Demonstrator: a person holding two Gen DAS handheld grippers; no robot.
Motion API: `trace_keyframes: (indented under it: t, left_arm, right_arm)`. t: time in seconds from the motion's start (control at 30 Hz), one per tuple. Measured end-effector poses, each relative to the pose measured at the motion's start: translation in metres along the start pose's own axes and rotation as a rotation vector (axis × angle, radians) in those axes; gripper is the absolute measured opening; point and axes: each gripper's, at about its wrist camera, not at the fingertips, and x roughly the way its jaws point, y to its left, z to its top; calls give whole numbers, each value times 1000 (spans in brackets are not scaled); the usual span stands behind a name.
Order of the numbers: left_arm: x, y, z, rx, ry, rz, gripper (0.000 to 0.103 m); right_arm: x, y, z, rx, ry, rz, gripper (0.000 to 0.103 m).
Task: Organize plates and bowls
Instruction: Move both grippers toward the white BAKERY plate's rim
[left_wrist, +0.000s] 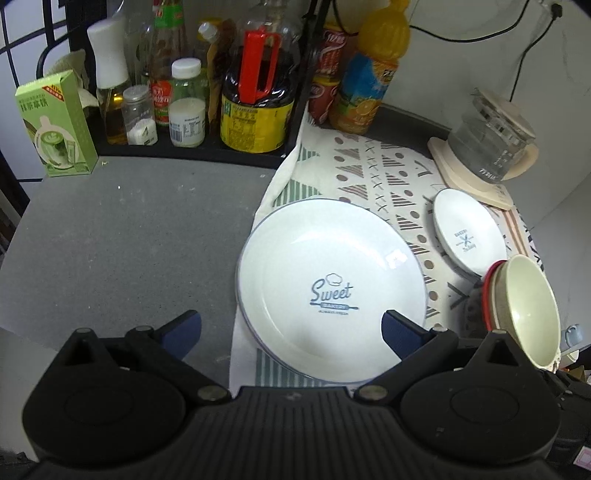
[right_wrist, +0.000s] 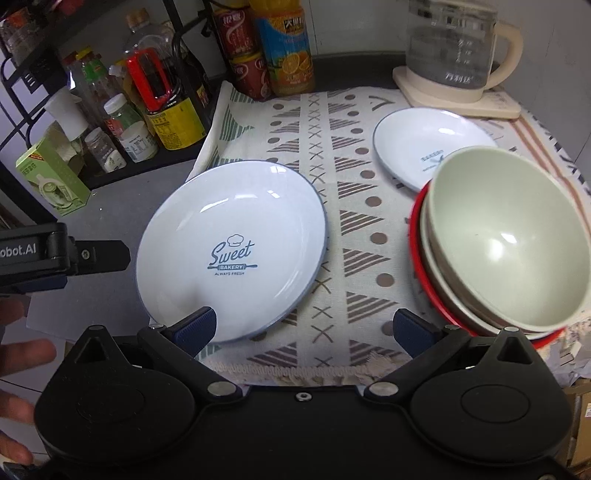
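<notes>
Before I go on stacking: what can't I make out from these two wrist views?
- Bowl stack: how many bowls sit under the top one; it hides all but their rims. Left wrist view: the stack's lower part is behind the gripper body.
- Big plate: whether another plate lies beneath; only a double rim edge shows.
- Small plate: its near edge and print are partly behind the bowls in the right view.
- Left gripper: right view shows only one finger; the frame edge cuts off the rest.

Both wrist views steeply down, sharing big plate.

Left claw wide open, empty — above large plate on cloth.
</notes>
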Motion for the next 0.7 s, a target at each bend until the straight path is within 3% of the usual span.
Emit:
trace_keyframes:
  t: [0.4,0.7]
  left_arm:
    - [-29,-51,-27,72,-40,-38,103]
    - [-41,-97,-51,112,-66,-81,103]
  right_arm:
    - [-55,-31,-23,26,-103,-20,103]
    - [-94,-70,-48,59,-154,-96,103]
